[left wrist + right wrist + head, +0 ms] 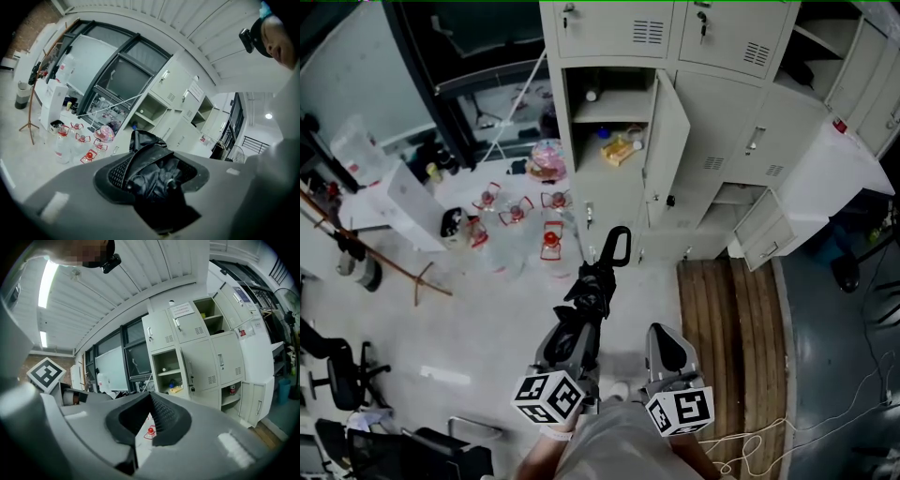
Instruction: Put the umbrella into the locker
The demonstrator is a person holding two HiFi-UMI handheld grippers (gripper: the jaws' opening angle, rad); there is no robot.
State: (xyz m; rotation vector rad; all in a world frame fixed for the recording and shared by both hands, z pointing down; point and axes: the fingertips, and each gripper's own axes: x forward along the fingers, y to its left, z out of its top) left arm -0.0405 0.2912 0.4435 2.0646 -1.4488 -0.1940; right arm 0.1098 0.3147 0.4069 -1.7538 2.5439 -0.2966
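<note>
In front of the bank of lockers, the folded black umbrella (589,292) is off the floor (478,319), carried in the left hand-held gripper (574,339). Its hooked handle (618,246) leads toward the open locker (577,141), which is well apart from it, its door (667,150) swung wide. In the left gripper view the jaws are clenched around the bunched canopy, with black folds filling the gap between the pads and spilling forward. The right hand-held gripper (667,352) travels just beside it, its jaws drawn together at the tips with nothing between them.

The umbrella looks light, but it is two things at once: loose, slick fabric outside and a stiff shaft and ribs inside. Pads that only pinch cloth may let the bundle slide or sag, so the hold is best kept around the thick middle, where the ribs back the fabric. The rigid handle is the other firm place to take it, should the free gripper need to steady or steer the end.

The compartment has a shelf and small items (619,150) below it, so the umbrella probably has to go in at a slant.
</note>
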